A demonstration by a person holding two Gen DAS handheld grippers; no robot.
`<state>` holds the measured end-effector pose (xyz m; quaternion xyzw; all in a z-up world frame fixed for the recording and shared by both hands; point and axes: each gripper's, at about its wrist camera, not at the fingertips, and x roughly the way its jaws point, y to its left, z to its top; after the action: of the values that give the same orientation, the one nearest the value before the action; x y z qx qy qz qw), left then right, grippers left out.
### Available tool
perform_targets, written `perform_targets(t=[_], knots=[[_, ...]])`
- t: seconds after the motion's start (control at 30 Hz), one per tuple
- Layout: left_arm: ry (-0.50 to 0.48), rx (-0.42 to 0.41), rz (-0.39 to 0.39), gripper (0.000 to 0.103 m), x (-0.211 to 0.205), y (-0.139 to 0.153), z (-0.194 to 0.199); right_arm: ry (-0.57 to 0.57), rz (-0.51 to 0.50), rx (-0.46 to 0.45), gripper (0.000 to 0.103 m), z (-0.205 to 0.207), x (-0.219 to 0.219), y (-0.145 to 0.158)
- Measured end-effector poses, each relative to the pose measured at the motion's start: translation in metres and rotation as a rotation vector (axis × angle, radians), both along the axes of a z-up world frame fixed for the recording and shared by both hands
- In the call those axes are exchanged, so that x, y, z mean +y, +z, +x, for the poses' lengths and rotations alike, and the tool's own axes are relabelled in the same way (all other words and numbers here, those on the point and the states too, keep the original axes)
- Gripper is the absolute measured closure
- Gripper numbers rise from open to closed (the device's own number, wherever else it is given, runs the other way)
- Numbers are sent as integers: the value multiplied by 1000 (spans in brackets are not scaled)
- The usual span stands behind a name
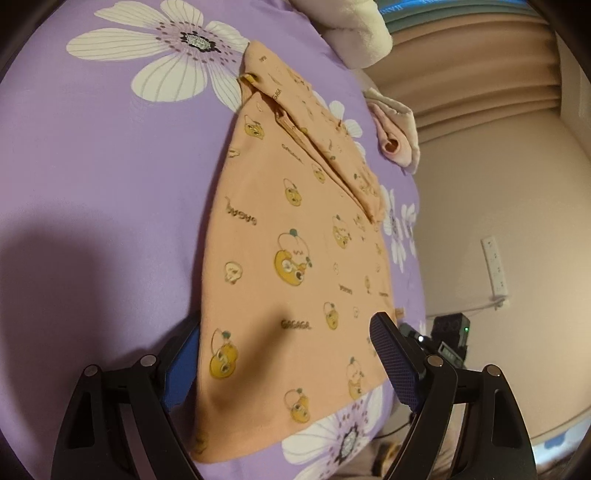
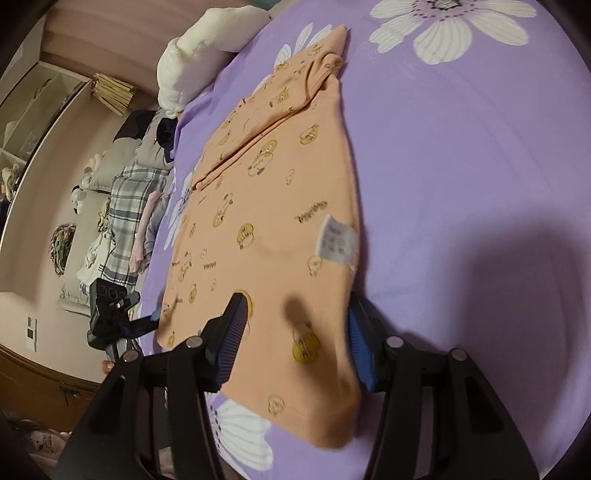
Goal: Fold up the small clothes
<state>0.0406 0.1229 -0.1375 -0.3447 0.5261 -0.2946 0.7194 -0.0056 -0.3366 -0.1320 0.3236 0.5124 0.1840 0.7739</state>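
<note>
While the orange shirt point(image 1: 295, 258) lies flat on the purple bedsheet point(image 1: 110, 166), left gripper point(image 1: 291, 369) and right gripper point(image 2: 295, 339) straddle its near hem, both spread (apparently unclamped); closing unevenly could skew the fold.

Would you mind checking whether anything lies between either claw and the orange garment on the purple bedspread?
Nothing visible does. The left claw and the right claw each already straddle the near hem of the orange garment, with its cloth between their open fingers. The right claw's jaws are opening. The cream blanket lies well beyond.
</note>
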Motion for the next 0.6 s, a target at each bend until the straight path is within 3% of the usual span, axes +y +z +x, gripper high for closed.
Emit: perform_targets(t=[0.33, 0.47, 0.6], knots=[[-25, -9, 3, 18, -21, -1, 20, 34, 31, -19, 49, 43, 22, -4], [-36, -5, 4, 18, -17, 0, 12, 40, 41, -14, 52, 38, 22, -3], [-35, 1, 12, 26, -10, -2, -7, 64, 55, -4, 55, 22, 17, -3]])
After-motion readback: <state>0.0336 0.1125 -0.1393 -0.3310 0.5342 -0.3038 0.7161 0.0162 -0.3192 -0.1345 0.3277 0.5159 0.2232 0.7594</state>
